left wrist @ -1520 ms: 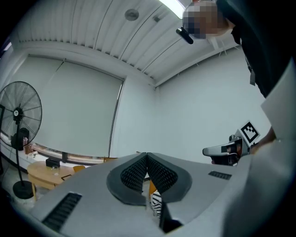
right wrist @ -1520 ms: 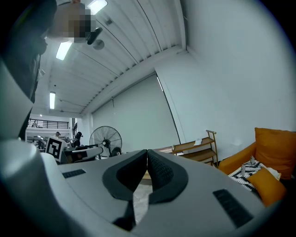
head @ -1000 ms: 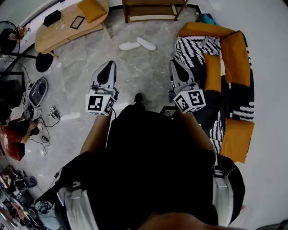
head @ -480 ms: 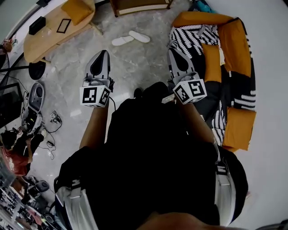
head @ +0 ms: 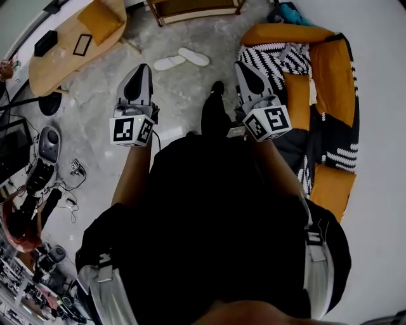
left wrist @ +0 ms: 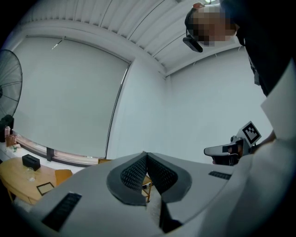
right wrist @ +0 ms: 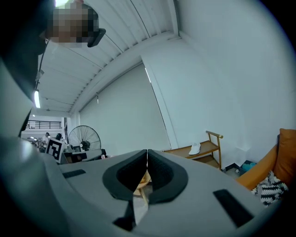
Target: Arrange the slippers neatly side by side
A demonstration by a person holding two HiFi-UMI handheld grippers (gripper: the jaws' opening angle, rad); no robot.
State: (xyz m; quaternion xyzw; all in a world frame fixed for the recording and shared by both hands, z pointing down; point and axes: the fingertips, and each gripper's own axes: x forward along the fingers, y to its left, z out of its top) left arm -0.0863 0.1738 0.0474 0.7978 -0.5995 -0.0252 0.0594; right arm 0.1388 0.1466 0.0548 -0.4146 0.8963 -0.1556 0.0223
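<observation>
both tools are held out level in front of the person, above the grey stone floor. the left tool is fully closed, its ribbed pads meeting at the tip with nothing between them. the right tool is closed the same way and carries nothing.

the sofa, orange with a black-and-white patterned throw, serves as the mark for everything else. the right tool hangs just beside its left edge, and the left tool is further left, well apart from it. the two white slippers lie on the floor left of the sofa, near its far end and ahead of both tools. their inner ends are close together and they sit at a shallow angle to each other, not parallel.

the person's dark shoe is on the floor just left of the sofa, nearer than the slippers. a wooden counter stands well left of the sofa and bears an orange cushion, a black box and a dark frame. a wooden rack stands beyond the slippers, left of the sofa's far end, with a white shoe on its shelf.
</observation>
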